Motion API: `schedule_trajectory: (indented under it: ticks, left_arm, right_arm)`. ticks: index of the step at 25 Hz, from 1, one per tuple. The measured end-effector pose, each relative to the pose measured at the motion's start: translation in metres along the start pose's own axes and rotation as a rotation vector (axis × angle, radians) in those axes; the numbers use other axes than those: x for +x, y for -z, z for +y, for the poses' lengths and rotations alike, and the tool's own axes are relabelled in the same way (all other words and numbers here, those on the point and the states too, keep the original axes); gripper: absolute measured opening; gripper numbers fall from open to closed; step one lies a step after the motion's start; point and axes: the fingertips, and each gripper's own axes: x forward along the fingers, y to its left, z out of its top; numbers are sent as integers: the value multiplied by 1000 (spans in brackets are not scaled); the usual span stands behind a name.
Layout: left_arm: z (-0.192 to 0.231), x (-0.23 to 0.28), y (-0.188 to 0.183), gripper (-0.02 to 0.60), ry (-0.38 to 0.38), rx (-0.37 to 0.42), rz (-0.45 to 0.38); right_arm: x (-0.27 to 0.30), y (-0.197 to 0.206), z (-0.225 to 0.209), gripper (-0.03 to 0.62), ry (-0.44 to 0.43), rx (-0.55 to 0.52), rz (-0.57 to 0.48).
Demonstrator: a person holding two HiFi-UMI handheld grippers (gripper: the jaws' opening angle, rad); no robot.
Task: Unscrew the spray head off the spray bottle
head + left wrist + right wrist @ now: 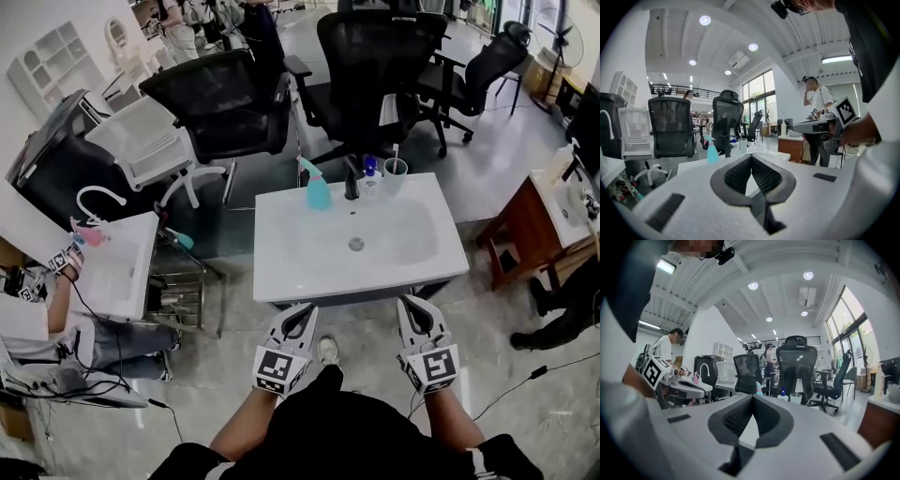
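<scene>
Now left gripper (303,308), right gripper (411,302) closed.

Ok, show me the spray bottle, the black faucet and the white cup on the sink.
spray bottle (319,194), head view, on its teal body.
black faucet (352,186), head view, on its upright stem.
white cup (396,176), head view, on its side wall.
</scene>
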Motion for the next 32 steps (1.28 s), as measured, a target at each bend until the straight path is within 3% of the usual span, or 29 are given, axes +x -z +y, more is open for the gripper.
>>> schedule_trajectory:
  ticks: [3,11,15,21,27,32]
  left_arm:
    - [29,26,-7,15,12,4,-1]
    - [104,82,-20,15,27,33,3]
    - [129,97,-22,15,24,6,-12]
    - [151,113,-30,15,14,-4,-35]
    - [160,128,-10,15,8,-44,-1]
    - [170,148,-14,15,-34,-51,14]
  right_arm:
    - [38,-8,-10,6,0,-31,5]
    - [124,-10,-23,6,2,8,20]
    - [153,-15,-26,6,5,18,15]
    - [181,-18,-29,6,4,33,12]
    - [200,-13,-45,6,-3,36,31]
    - [218,-10,-57,6,-47,42,50]
